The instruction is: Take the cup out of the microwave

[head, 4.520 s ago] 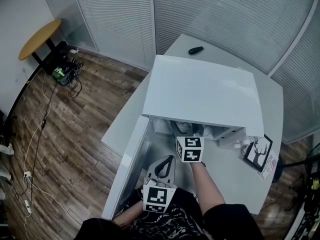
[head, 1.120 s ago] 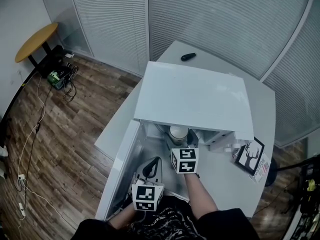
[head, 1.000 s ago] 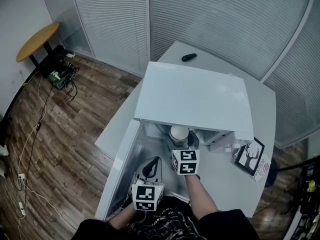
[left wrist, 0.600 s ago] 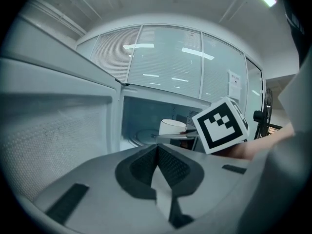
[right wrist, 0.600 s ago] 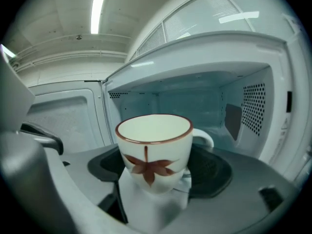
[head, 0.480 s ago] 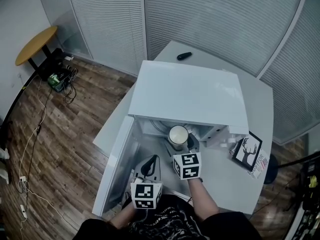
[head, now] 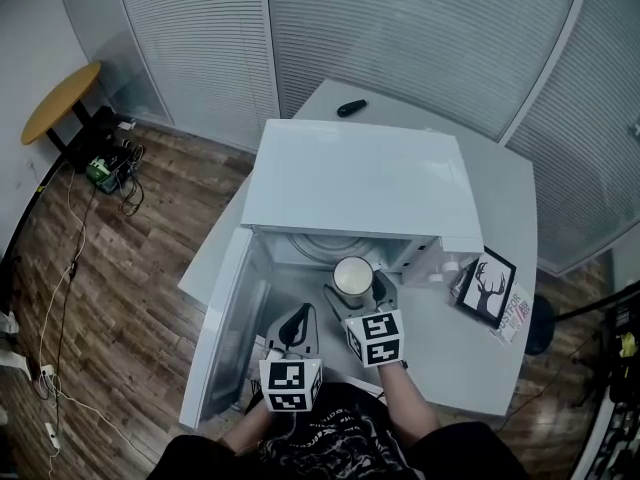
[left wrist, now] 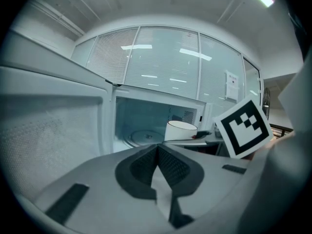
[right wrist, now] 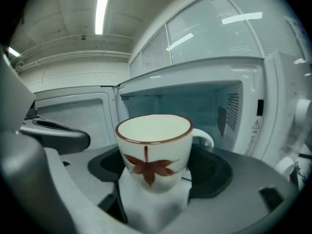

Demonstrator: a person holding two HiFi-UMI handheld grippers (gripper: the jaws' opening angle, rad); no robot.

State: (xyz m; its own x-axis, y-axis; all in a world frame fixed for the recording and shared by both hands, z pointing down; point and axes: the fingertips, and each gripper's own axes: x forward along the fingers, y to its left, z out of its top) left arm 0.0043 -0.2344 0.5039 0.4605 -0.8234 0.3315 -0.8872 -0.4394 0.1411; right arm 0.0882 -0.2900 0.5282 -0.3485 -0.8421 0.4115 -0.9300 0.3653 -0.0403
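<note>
The right gripper [right wrist: 155, 179] had its fingers pinching the cup [right wrist: 153, 147], upright, just outside the microwave [head: 355, 183] mouth, with bare table [head: 470, 358] lying to its right. The left gripper [left wrist: 157, 155] hung beside it, fingers pressed together, empty.

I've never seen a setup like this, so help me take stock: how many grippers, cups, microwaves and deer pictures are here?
Grippers: 2, the left gripper shut and empty, the right gripper shut on the cup
Cups: 1
Microwaves: 1, the microwave with its door open
Deer pictures: 1, the deer picture beside the microwave
Total: 5
</note>
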